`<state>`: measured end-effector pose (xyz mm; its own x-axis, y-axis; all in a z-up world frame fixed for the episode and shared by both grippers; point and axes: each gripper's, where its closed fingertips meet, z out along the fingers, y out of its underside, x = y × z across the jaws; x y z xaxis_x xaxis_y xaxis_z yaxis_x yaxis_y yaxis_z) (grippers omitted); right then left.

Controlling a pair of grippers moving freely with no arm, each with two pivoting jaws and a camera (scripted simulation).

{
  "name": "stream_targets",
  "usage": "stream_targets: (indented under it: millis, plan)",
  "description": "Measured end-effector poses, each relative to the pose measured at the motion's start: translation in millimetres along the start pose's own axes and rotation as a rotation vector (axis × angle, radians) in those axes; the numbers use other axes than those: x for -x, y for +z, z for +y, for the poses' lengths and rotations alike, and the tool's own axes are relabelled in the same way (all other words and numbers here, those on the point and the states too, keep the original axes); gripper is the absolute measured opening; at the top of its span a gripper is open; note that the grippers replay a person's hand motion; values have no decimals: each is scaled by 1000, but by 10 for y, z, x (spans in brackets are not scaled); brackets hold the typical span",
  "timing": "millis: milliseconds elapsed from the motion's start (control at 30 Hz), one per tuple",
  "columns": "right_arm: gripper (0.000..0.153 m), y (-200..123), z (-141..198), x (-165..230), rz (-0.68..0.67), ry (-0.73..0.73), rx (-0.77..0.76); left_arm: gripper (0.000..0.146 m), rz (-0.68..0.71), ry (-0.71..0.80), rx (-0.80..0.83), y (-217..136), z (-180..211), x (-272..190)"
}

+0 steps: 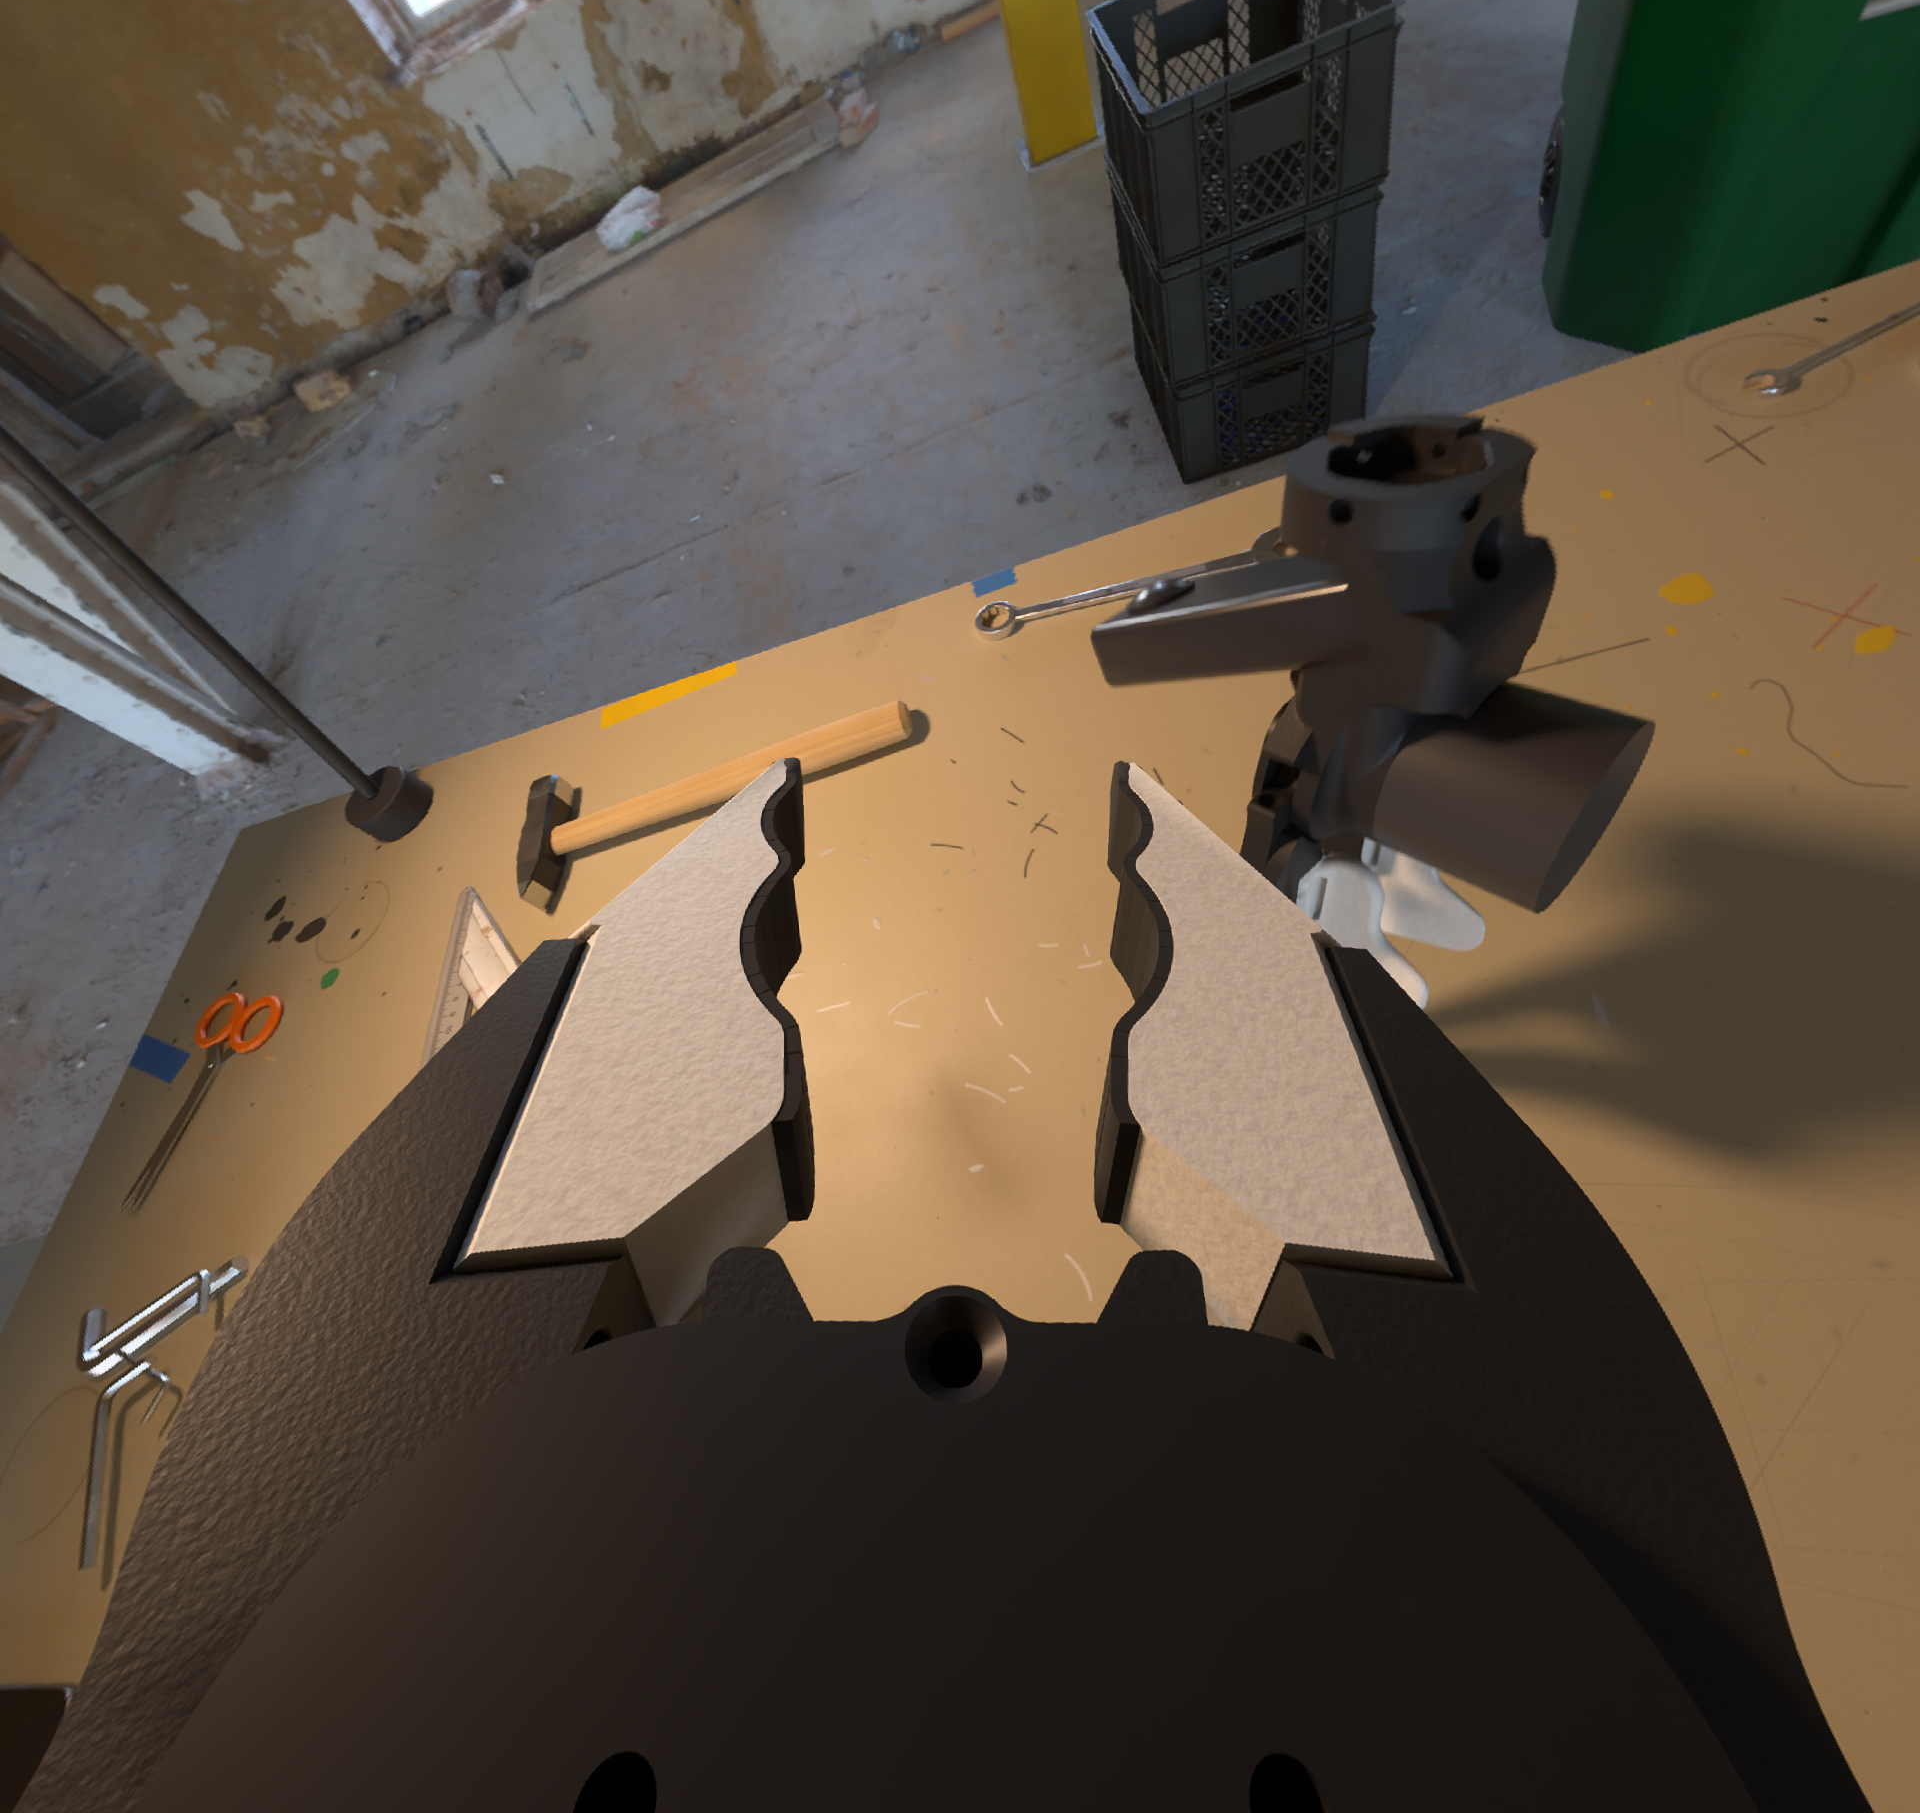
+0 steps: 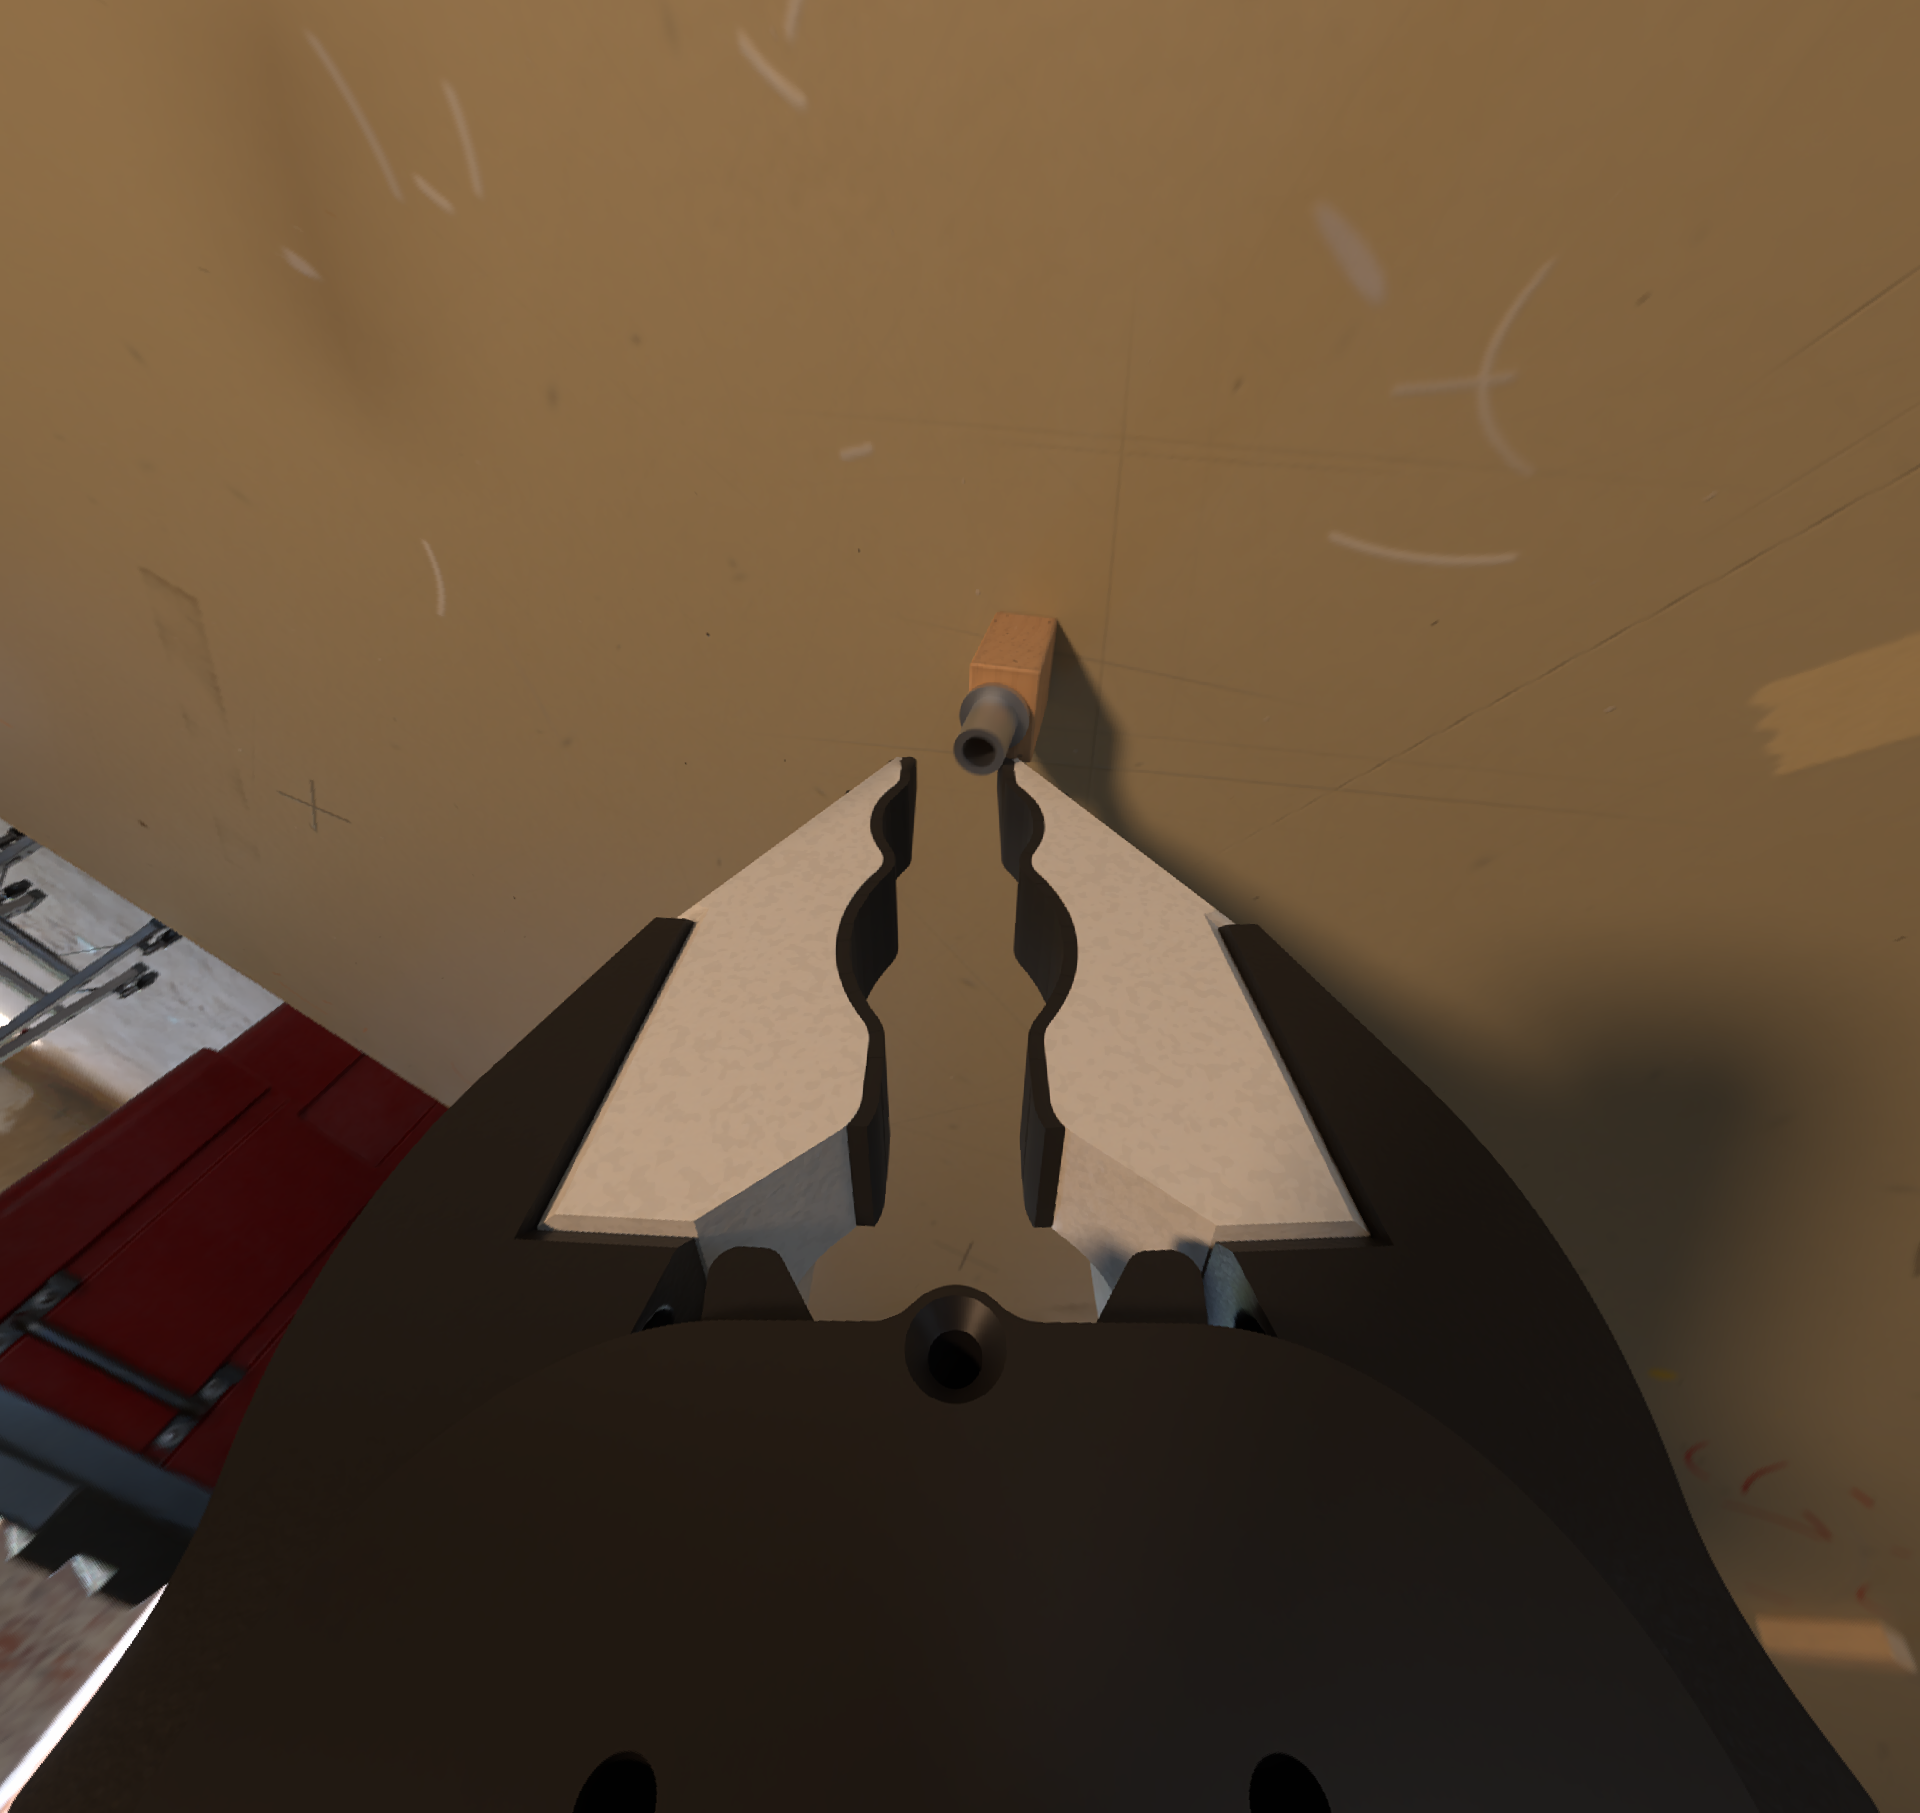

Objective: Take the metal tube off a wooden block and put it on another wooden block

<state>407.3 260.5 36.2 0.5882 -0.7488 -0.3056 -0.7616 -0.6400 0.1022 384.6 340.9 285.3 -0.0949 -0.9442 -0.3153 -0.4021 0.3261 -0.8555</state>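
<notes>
Right wrist view recorded the workbench (image 2: 623,361) filling most of the frame, seen from almost directly above, scuffed with pale scratches. The right gripper (image 2: 956,766) hung over it with its jaws parted to a narrow gap and nothing between them. Just beyond the fingertips stood the wooden block (image 2: 1013,662), small and pale, with the metal tube (image 2: 987,733) upright on it, its open bore facing the camera. The tube lay a little to the right of the gripper's centre line, apart from both pads, and nearest the right fingertip (image 2: 1013,776).

Judgement on the step in hand: this was the approach to the pick. To do it well, the gripper should shift slightly right so the tube sits centred in the gap, and the jaws looked as though they needed to open wider before descending, since the gap seemed barely broader than the tube's flared rim; the steep angle made this hard to confirm. The descent should be straight down, closing on the tube's body without nudging the block.

Left wrist view showed the left gripper (image 1: 956,776) held wide open and empty over bare bench, with the right gripper beside it. A hammer (image 1: 717,792), spanner (image 1: 1070,605) and scissors (image 1: 223,1046) lay well clear. No second block appeared in either view.
</notes>
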Motion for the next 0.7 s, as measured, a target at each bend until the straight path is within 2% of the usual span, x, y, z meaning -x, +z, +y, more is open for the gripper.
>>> stream_targets:
  millis: [100,200,267,333,433,533,600,633,700]
  plan:
    - [21,-246,-100,-53,23,-64,-161,60,13,8,11,21,9,-38]
    - [25,-793,-145,-85,102,-184,-479,61,23,22,14,23,4,-81]
    - [25,-1184,1,-111,164,-271,-694,61,33,30,9,12,-7,-112]
    - [25,-1427,282,-205,163,-322,-832,61,38,36,5,-1,-18,-136]
    - [35,-1526,790,-738,233,-215,-831,61,35,45,7,-18,-25,-163]
    - [53,-1553,1345,-1534,460,1,-744,61,29,71,13,-35,-35,-212]
    - [61,-1553,1665,-1911,562,121,-710,61,33,88,8,-48,-57,-261]
    - [63,-1520,1781,-2022,561,171,-706,61,36,95,5,-53,-69,-288]
    - [68,-1387,1921,-2125,462,259,-680,61,36,108,1,-56,-88,-326]
